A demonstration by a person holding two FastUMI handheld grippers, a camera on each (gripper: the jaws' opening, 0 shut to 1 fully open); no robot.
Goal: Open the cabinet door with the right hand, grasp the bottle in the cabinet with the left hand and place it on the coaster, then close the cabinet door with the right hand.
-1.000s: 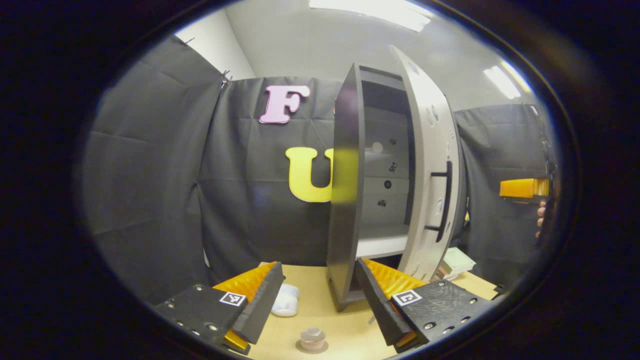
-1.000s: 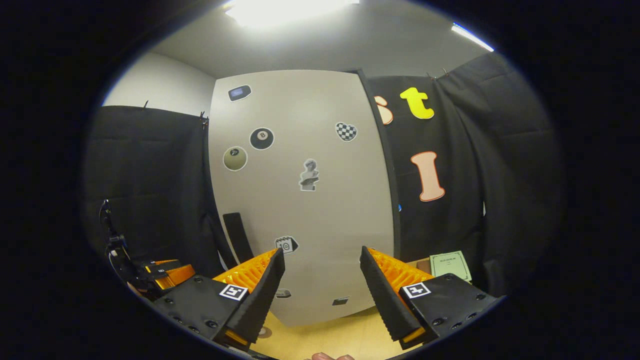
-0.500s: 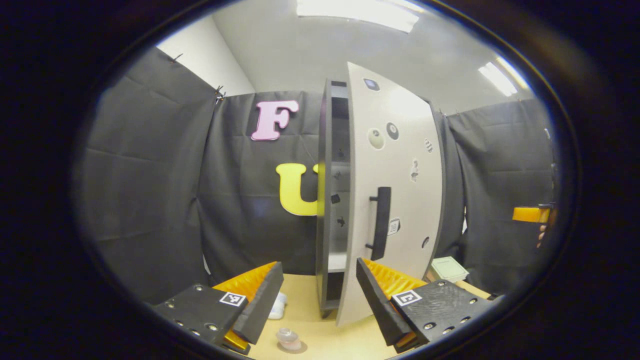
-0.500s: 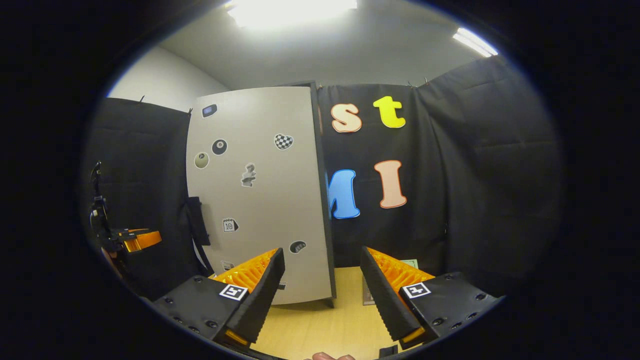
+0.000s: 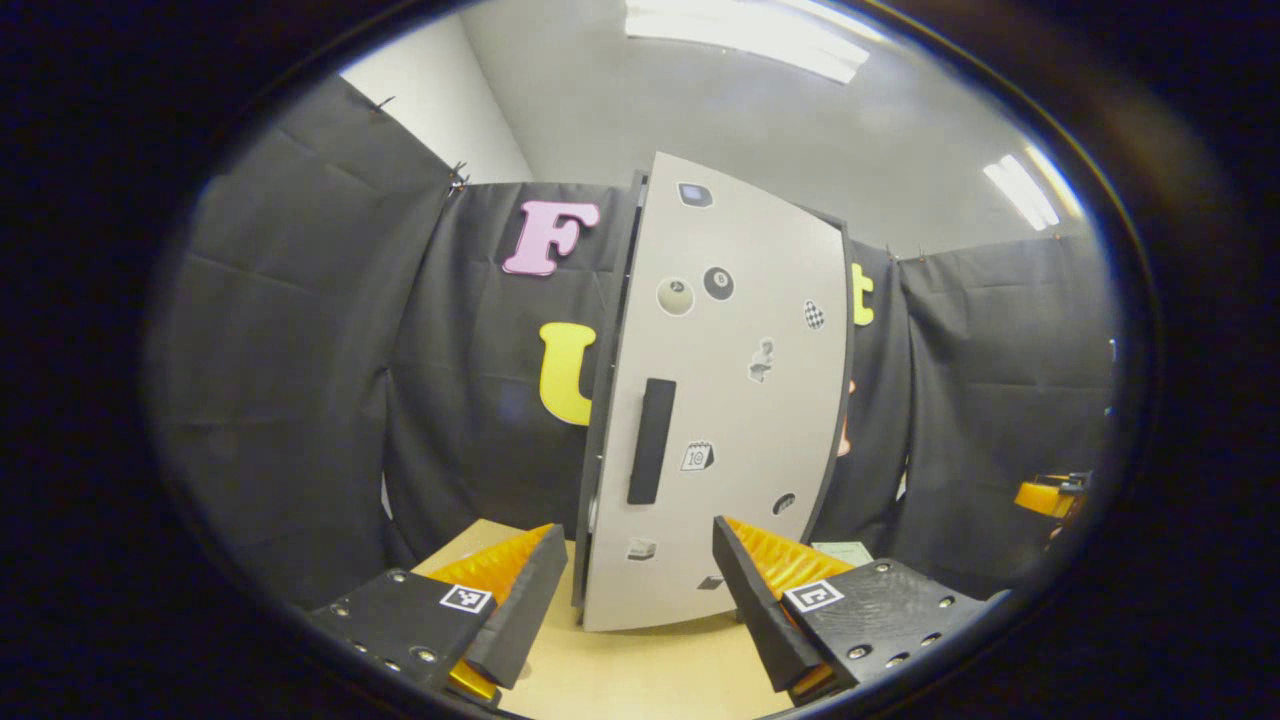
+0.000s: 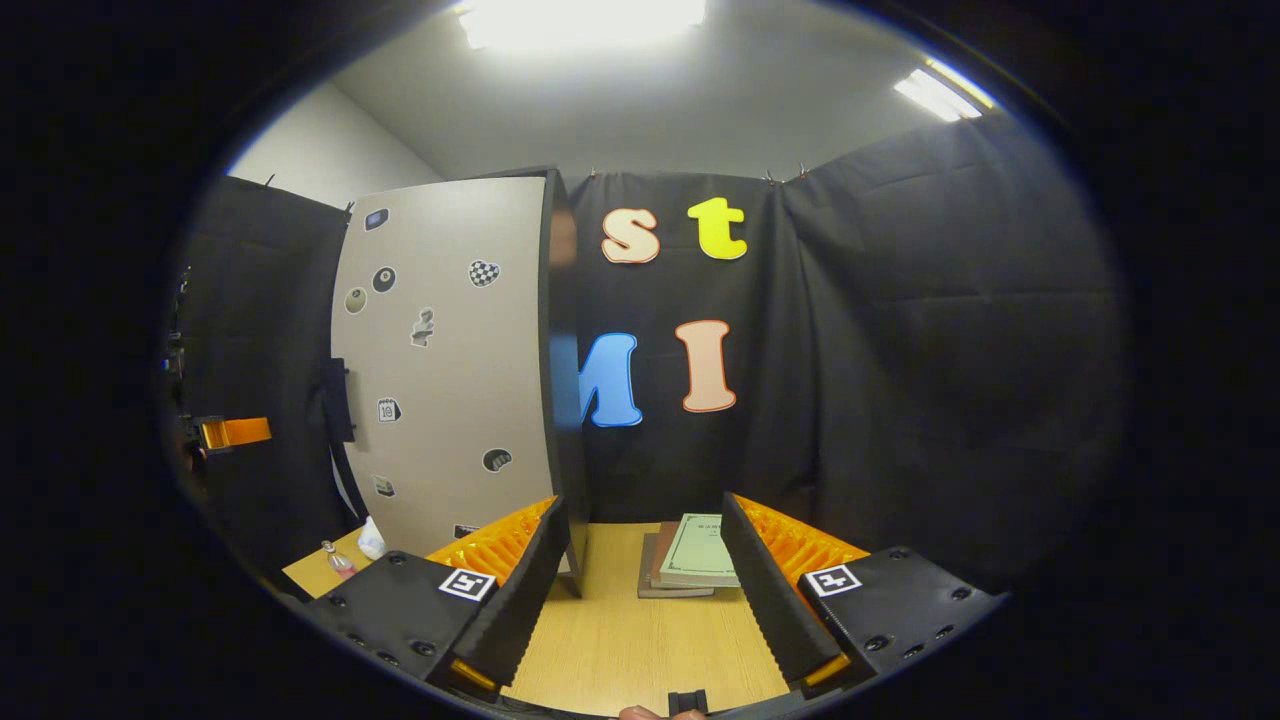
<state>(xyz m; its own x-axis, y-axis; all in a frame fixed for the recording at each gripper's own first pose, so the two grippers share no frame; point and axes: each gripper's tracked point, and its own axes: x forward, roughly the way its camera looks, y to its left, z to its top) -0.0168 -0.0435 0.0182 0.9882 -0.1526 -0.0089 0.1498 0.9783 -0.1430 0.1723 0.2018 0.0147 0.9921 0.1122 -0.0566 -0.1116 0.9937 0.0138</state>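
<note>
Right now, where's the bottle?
Right gripper view, far lower left: the bottle stands on the table's left end, beside a white wad, left of the cabinet door.

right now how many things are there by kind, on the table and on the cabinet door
cabinet: 1
door handle: 1
stickers on the door: 9
bottle: 1
white cloth: 1
books, stacked: 3
grippers, left gripper and right gripper: 2
total: 18

Your way into the cabinet is blocked by its door (image 5: 720, 400), standing flush. Right of the cabinet, books (image 6: 695, 555) sit on the table (image 6: 620, 650); nearer you it lies bare.
</note>
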